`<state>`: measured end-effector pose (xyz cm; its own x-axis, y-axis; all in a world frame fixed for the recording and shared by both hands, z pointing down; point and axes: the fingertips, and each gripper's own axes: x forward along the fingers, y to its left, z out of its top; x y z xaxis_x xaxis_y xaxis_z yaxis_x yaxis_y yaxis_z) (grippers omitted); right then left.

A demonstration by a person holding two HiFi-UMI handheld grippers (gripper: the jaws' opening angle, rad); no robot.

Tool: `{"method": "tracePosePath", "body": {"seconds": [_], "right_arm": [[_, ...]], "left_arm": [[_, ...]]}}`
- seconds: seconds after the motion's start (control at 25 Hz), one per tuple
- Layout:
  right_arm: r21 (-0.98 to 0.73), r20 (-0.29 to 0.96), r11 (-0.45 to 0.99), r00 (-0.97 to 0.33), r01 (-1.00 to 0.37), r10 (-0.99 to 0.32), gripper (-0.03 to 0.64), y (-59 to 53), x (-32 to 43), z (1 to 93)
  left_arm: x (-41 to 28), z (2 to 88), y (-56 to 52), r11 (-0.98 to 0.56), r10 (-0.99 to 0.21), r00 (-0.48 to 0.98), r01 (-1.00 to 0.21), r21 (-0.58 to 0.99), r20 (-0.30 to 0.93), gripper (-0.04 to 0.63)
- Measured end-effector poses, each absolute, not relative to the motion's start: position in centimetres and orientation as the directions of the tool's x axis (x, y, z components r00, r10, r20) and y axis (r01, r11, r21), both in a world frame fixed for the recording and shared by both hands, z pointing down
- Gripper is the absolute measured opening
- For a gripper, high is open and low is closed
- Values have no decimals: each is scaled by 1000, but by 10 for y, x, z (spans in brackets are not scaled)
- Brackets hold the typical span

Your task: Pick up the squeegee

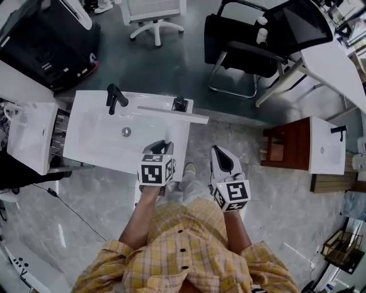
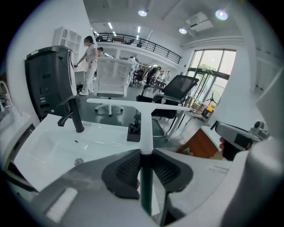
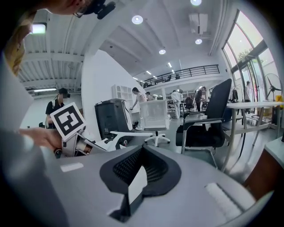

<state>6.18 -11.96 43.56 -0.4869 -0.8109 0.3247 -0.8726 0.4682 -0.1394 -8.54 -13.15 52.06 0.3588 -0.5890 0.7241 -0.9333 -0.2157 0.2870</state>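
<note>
The squeegee (image 1: 171, 113) has a long white blade and a thin handle. It hangs over the right end of the white sink (image 1: 91, 140), blade level. My left gripper (image 1: 164, 145) is shut on its handle. In the left gripper view the handle (image 2: 146, 133) runs up from between the dark pads (image 2: 126, 170) to the crossbar blade (image 2: 142, 104). My right gripper (image 1: 218, 151) floats beside the left one, over the floor to the right of the sink. Its jaws (image 3: 142, 150) are shut with nothing held, and the left gripper's marker cube (image 3: 67, 119) shows at its left.
A black faucet (image 1: 116, 98) and a small black fitting (image 1: 179, 104) stand on the sink's far rim. A black office chair (image 1: 251, 43) and white chair (image 1: 153, 17) stand beyond. A brown cabinet with white top (image 1: 289, 147) is at right, a black machine (image 1: 51, 40) far left.
</note>
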Motion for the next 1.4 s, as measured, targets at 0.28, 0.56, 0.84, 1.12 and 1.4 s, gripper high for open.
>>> {"method": "tracePosePath", "body": {"seconds": [0.28, 0.56, 0.84, 1.12, 1.4], "right_arm": [[-133, 271, 446, -465, -885, -843, 2, -106, 61, 401], [-145, 241, 442, -464, -886, -852, 0, -95, 61, 378], [-129, 180, 449, -466, -884, -866, -3, -89, 55, 350], [-113, 126, 460, -472, -881, -872, -4, -88, 45, 328], [-110, 89, 457, -467, -883, -880, -5, -84, 43, 320]], "left_arm": [[-84, 474, -122, -266, -686, 377, -926, 267, 623, 90], [-81, 430, -114, -315, -756, 400, -916, 248, 518, 91], [-83, 387, -106, -342, -820, 408, -912, 227, 402, 89], [-91, 360, -99, -355, -863, 403, -913, 202, 303, 89], [-94, 344, -88, -369, -894, 394, -917, 151, 212, 89]]}}
